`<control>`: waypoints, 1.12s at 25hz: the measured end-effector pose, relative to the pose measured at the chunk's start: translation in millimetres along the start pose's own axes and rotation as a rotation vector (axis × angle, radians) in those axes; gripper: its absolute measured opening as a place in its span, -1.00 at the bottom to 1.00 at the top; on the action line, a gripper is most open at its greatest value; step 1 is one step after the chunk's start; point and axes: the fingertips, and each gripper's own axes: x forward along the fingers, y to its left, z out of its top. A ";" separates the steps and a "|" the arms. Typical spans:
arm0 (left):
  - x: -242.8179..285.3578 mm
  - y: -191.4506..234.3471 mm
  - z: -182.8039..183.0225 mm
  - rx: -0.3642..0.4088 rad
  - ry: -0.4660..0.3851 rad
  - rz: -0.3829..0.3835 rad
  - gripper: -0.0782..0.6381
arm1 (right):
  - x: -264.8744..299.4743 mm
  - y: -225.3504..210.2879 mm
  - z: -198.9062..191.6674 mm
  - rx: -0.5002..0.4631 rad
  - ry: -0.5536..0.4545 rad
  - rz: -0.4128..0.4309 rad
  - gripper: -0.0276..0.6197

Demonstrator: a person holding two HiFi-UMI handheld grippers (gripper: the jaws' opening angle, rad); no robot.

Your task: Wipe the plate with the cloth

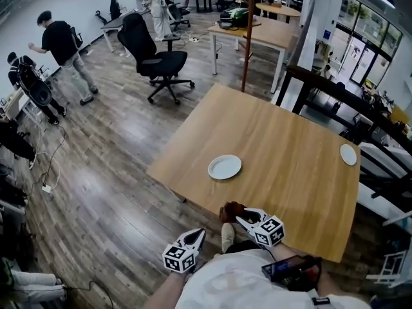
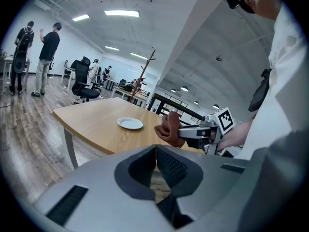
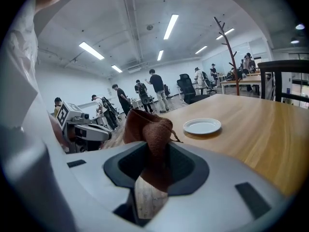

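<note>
Room: open office; your wooden table (image 1: 290, 166) stands on plank flooring.
Plate (image 1: 224, 167): white, lying flat on the table.
Cloth (image 1: 230, 212): brown and bunched, on your side of the plate, not touching it.
Right gripper (image 1: 237, 219): your jaws pinch the cloth.
Left gripper (image 1: 199, 234): your jaws are pressed together, nearer you than the plate.
</note>
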 end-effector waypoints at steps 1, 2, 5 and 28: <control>3.7 5.8 3.8 -0.001 0.004 0.003 -0.75 | 5.3 -3.7 4.8 -0.003 -0.001 0.001 -0.53; 7.0 11.2 7.1 -0.005 0.007 0.007 -0.75 | 9.4 -7.3 8.4 -0.002 0.000 0.001 -0.53; 18.3 23.2 18.5 -0.017 0.016 0.009 -0.75 | 19.5 -21.6 15.6 0.014 0.005 -0.009 -0.53; 69.0 53.6 39.6 -0.080 0.101 0.011 -0.75 | 90.5 -156.7 39.2 0.022 0.114 -0.133 -0.53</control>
